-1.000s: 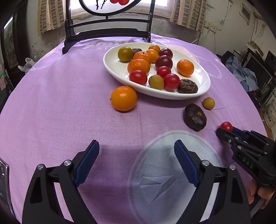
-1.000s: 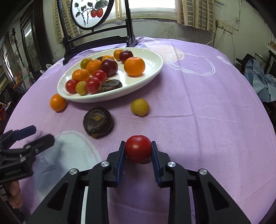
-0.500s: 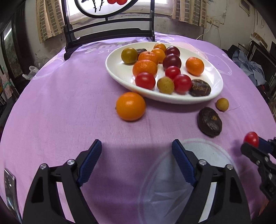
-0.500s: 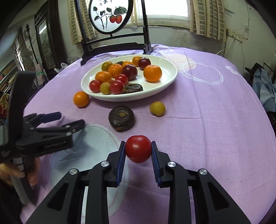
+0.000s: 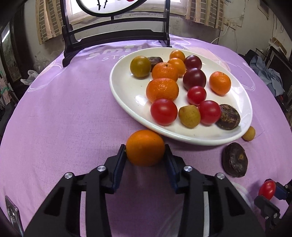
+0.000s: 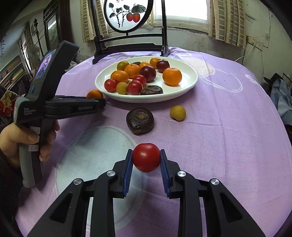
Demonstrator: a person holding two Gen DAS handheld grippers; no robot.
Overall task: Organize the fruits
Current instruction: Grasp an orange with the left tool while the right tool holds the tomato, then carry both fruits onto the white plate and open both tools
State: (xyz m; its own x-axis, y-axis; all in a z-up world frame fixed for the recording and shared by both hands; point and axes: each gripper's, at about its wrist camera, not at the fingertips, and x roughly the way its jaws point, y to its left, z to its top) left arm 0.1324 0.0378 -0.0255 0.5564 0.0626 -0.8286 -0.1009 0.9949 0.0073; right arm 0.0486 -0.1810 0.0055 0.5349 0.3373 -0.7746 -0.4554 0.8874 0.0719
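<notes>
A white oval plate (image 5: pixel 126 85) (image 6: pixel 189 80) on the purple cloth holds several oranges, red tomatoes, dark plums and other fruit. My left gripper (image 5: pixel 145 151) is shut on a loose orange (image 5: pixel 145 147) just in front of the plate's near rim; the orange also shows in the right wrist view (image 6: pixel 94 94). My right gripper (image 6: pixel 146 160) is shut on a red tomato (image 6: pixel 146 157) and holds it above the cloth, seen in the left wrist view (image 5: pixel 266 189) at lower right. A dark brown fruit (image 5: pixel 234 159) (image 6: pixel 140 120) and a small yellow fruit (image 5: pixel 248 133) (image 6: pixel 178 112) lie on the cloth beside the plate.
A black wooden stand with a round painted screen (image 6: pixel 127 16) stands at the table's far edge behind the plate. A pale round print (image 6: pixel 94 155) marks the cloth near me. Clothes (image 5: pixel 268 76) lie off the table at right.
My left gripper moved forward to the loose orange and closed on it. My right gripper has lifted a little and kept hold of the tomato.
</notes>
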